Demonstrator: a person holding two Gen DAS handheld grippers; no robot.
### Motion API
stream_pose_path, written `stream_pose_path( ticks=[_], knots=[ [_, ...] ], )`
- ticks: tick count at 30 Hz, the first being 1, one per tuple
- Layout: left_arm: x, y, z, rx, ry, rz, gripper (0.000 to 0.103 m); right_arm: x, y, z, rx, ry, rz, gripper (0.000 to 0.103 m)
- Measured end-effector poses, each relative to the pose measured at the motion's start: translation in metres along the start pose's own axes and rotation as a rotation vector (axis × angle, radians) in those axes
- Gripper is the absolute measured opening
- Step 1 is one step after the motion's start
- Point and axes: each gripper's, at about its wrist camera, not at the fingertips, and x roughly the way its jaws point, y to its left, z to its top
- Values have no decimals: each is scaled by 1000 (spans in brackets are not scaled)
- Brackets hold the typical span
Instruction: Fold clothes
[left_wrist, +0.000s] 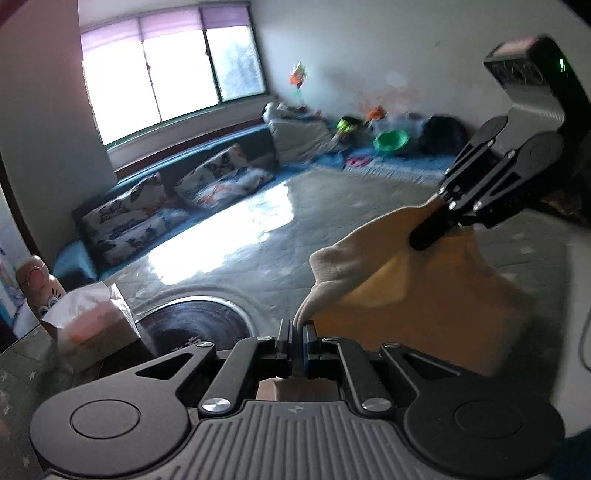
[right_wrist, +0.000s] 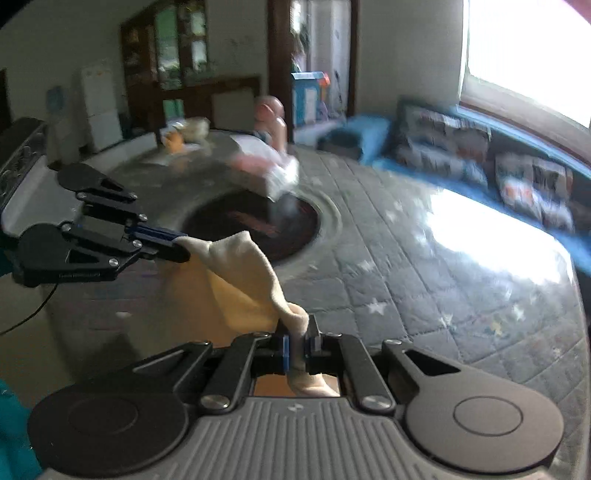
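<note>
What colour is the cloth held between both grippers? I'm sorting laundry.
Pale yellow garment with a cream edge, clearest in the right wrist view.

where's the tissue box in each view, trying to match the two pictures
Left wrist view: the tissue box sits at the lower left, on the table edge beside the dark round inset.
Right wrist view: the tissue box is blurred, upper centre, at the far rim of the same inset.
Shared landmark: the dark round inset in the quilted table cover.
</note>
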Motion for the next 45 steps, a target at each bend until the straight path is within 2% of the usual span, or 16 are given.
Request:
stream_pose_path(
  ticks=[2,3,5,10,12,15,18,22,25,27,31,36,39,42,45],
  knots=[
    [29,2,-4,-15,39,32,9,27,-14,-3,51,20,-12,9],
    [40,5,-8,-33,56,36,10,38,-19,-7,73,24,-25,16],
    [56,10,-13,-84,79,59,15,55,-24,-18,110,25,-65,17],
    [54,21,-15,-142,64,109,27,49,-29,-36,178,-28,-151,20],
    [38,20,-14,-167,36,91,34,37,-24,-34,188,-60,-119,20],
    [18,12,-12,-189,12,47,36,34,-11,-30,178,-65,-43,20],
    [5,-5,-10,-187,-6,-17,36,52,-1,-24,183,-44,-5,16],
    [-4,-22,-23,-176,18,-71,36,83,1,-20,228,-13,3,11],
    [-1,-25,-36,-176,52,-58,36,89,4,-18,202,-2,-30,11],
    [-2,-20,-42,-215,57,-57,36,84,13,-12,163,-22,-43,11],
    [-6,-13,-49,-256,59,-54,40,88,30,0,125,-23,10,11],
    [-13,-11,-57,-285,64,-34,44,116,42,9,99,7,0,11],
    [-21,-6,-61,-308,60,-21,45,111,47,16,85,0,3,11],
    [-27,-1,-64,-334,52,-9,45,102,62,19,21,-12,44,11],
    [-28,1,-68,-351,60,-5,45,113,77,17,-21,27,69,11]
  ],
)
